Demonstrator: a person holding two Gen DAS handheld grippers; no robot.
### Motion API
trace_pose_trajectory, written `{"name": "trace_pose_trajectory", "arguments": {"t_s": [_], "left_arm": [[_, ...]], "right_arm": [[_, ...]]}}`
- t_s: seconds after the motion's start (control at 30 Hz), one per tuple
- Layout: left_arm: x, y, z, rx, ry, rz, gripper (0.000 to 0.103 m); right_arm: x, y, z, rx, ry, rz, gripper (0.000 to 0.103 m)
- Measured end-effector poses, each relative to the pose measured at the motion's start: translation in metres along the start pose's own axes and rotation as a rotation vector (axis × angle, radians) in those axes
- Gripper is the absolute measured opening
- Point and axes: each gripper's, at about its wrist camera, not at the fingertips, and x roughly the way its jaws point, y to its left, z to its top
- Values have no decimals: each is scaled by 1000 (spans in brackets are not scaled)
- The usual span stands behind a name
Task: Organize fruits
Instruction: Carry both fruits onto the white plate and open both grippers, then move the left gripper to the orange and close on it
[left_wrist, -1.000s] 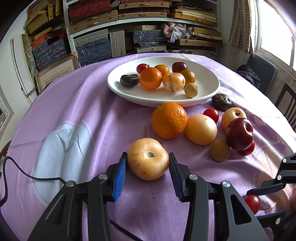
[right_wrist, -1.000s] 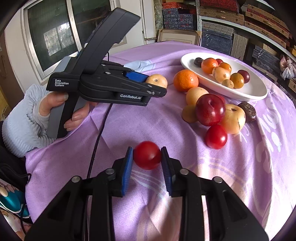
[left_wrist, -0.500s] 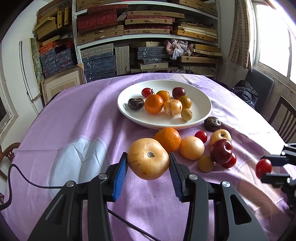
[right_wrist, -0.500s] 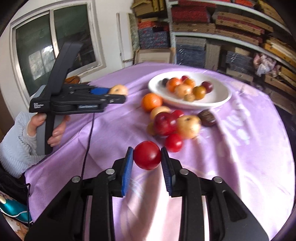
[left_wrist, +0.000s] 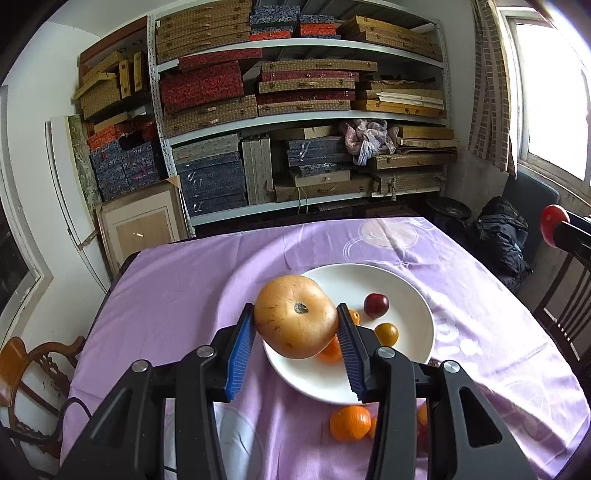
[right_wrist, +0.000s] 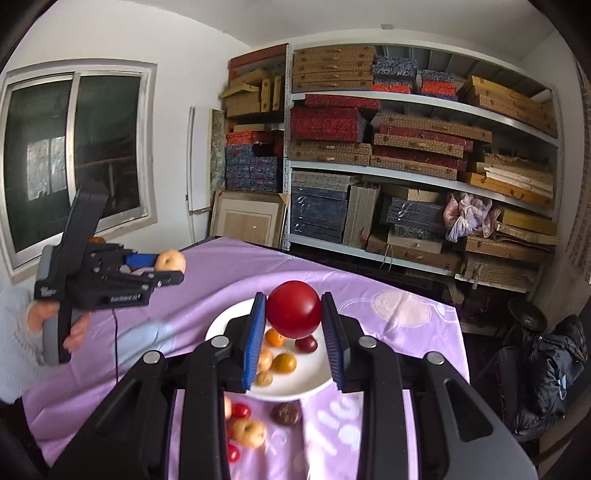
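Left gripper (left_wrist: 295, 338) clamped on tan fruit (left_wrist: 295, 315), right gripper (right_wrist: 293, 332) on red fruit (right_wrist: 293, 309), both high above white plate (left_wrist: 410, 295). Risk of bounce or roll onto bench (left_wrist: 177, 288) if released here; contact area probably small, hard to judge.

Table under purple cloth (left_wrist: 177, 295), cloth printed with pale white shapes. White plate (left_wrist: 413, 299) lies on cloth, small fruits inside it. On cloth just before plate: orange (left_wrist: 350, 422), dark brown fruit (right_wrist: 286, 413), yellow apple (right_wrist: 251, 432), small red fruits (right_wrist: 241, 410). Black cable (right_wrist: 116, 343) runs across cloth at left side.
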Motion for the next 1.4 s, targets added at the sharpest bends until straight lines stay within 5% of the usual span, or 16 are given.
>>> {"name": "trace_pose_trajectory", "arguments": {"t_s": [0.33,0.9,1.07,1.2,1.33,1.4], "left_arm": [[115,11,-40,-75,209,-20,44],[165,17,-55,-77,249,-9,45],[152,19,-47,-75,224,3,49],[105,31,-31,-86,146,1,53],[44,33,-35,-71,63,29,75],[20,27,-51,-49,57,24,77]], "right_arm": [[148,-11,-61,66,290,18,29],[208,-33,-104,111,392,10,31],[189,-33,-89,103,347,8,31],[128,-25,-53,85,216,29,33],[48,-2,-39,41,90,52,61],[16,12,-49,29,56,69,62]]}}
